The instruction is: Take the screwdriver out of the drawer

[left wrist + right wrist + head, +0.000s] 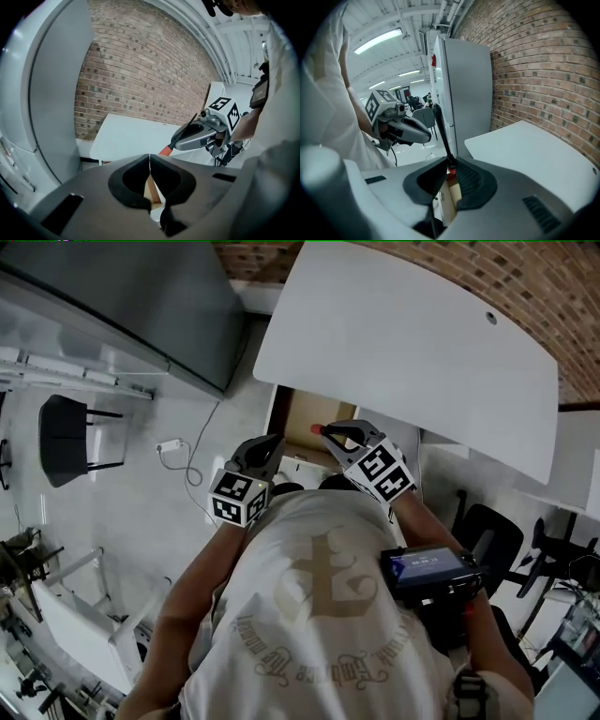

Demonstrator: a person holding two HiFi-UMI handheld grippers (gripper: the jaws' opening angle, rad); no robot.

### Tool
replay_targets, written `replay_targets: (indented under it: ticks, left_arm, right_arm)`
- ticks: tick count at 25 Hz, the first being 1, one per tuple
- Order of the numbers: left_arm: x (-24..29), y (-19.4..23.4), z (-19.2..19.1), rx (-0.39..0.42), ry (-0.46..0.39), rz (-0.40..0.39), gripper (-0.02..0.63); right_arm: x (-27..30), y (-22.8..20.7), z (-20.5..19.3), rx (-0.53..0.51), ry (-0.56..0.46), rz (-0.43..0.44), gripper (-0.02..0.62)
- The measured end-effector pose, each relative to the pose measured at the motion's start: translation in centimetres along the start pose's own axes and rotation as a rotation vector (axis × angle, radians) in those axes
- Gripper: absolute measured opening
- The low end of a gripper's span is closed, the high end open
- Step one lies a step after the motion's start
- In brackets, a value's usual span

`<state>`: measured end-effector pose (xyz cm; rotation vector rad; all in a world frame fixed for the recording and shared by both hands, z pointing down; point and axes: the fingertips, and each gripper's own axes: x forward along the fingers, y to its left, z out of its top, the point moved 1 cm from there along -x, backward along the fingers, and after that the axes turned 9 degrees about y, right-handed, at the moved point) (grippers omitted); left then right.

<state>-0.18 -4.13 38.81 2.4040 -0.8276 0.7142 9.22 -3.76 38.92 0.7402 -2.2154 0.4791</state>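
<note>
Right gripper: jaws clamped on the screwdriver, above the drawer.
Left gripper: jaws together, nothing between them; just beside the right gripper.
Screwdriver: in the air, apart from the drawer; thin black shaft, red-orange section at the jaws, tilted.
Drawer: open below the desk.
Progress: removal appears done; what probably remains is setting the tool down.

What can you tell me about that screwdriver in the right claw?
The screwdriver has a thin black shaft and a red-orange handle, plastic by its look. The right gripper is shut on it where the two meet; the shaft slants up above the jaws, the handle pokes out below. It hangs in the air, touching nothing else.
</note>
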Motion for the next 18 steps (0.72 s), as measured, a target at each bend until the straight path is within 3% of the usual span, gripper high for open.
replay_targets:
  ticks: [10,18]
  left_arm:
    - [1.1,-0.6,1.3,0.044,0.015,-0.081,0.023]
    - [1.3,-0.7,1.5,0.070,0.018,-0.101,0.023]
  right_arm:
    - [-1.3,-0.1,-0.7,0.092,-0.034,-0.055,0.069]
    - [-1.7,0.1,-1.2,0.119,-0.042,-0.075,0.069]
